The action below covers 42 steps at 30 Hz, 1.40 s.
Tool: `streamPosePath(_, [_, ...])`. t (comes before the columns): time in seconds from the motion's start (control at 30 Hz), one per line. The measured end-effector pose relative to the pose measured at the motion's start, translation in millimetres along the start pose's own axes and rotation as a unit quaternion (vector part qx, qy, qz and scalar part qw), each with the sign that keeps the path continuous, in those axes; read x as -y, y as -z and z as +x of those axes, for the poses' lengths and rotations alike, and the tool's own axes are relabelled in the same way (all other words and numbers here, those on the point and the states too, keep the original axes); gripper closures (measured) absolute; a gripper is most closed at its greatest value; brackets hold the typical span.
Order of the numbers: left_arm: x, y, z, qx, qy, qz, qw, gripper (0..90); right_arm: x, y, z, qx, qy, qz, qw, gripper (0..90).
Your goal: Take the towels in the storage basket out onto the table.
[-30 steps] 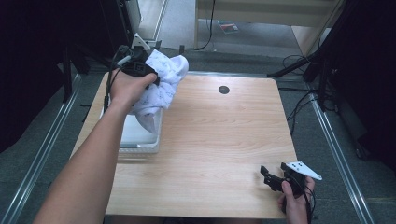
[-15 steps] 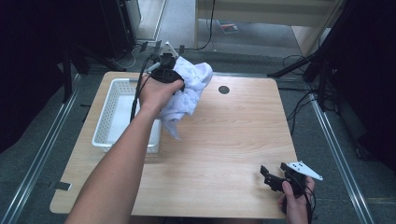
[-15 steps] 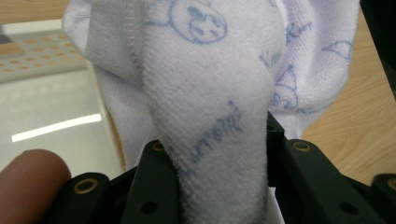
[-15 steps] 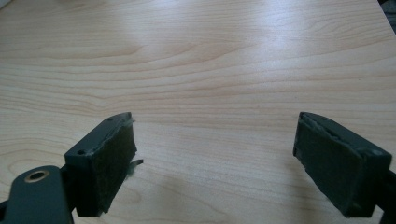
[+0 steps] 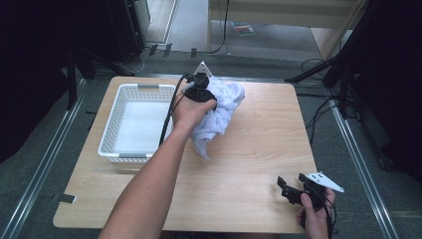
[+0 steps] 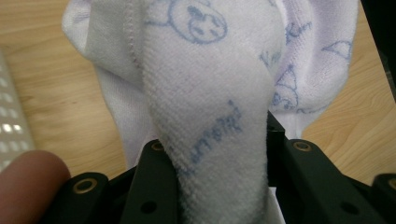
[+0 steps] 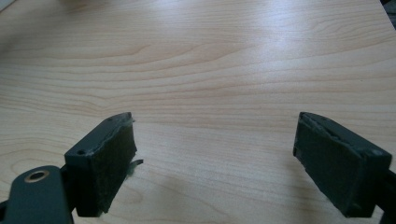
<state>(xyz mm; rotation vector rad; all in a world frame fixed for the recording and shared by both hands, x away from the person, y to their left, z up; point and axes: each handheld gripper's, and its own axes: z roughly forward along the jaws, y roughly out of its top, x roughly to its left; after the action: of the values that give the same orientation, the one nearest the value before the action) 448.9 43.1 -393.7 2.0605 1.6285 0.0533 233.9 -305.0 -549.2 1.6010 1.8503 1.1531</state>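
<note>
A white towel [image 5: 220, 113] printed with small blue cartoon figures hangs bunched above the middle of the wooden table, its lower corner trailing toward the tabletop. My left gripper [image 5: 203, 92] is shut on it. In the left gripper view a thick fold of the towel [image 6: 210, 116] runs up from between the two black jaws. My right gripper [image 5: 290, 189] rests near the table's front right edge. Its pads [image 7: 112, 158] stand wide apart over bare wood, with nothing between them.
A white plastic basket [image 5: 110, 137] with perforated walls sits on the left half of the table [image 5: 259, 149], just left of the hanging towel. Metal rails run along both sides of the table. Cables and stands lie on the floor beyond the far edge.
My left gripper has carried the towel rightward, from above the basket to over the table's middle. The basket now shows nothing inside. The right gripper has stayed put.
</note>
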Motion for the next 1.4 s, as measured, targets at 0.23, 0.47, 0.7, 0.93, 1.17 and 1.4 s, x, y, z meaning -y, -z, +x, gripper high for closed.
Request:
streamPosePath(0.23, [8.2,-32.0,-13.3,0.015,0.001,0.011,0.9998,68.6,0.1,-0.1,-0.2,-0.002,0.001,-0.001,1.0000,13.5])
streamPosePath(0.47, [18.8,-59.5,-19.4,0.032,0.009,0.025,0.9991,65.8,0.1,-0.1,-0.3,-0.003,0.001,-0.002,1.0000,13.5])
streamPosePath(0.7, [17.7,-62.2,-17.9,0.049,0.031,0.024,0.9980,26.0,0.1,0.1,-0.5,-0.004,0.002,-0.002,1.0000,13.5])
streamPosePath(0.93, [10.5,-38.3,-8.5,0.055,0.026,0.019,0.9980,0.0,0.1,-0.1,-0.2,-0.004,0.003,-0.002,1.0000,13.5])
streamPosePath(1.17, [8.3,-7.8,18.6,0.029,0.026,0.006,0.9992,0.0,0.1,-0.1,-0.1,-0.003,0.004,-0.001,1.0000,13.5])
streamPosePath(1.4, [12.6,21.5,56.2,0.011,0.047,-0.015,0.9987,0.0,0.1,0.0,0.4,-0.003,0.003,0.000,1.0000,13.5])
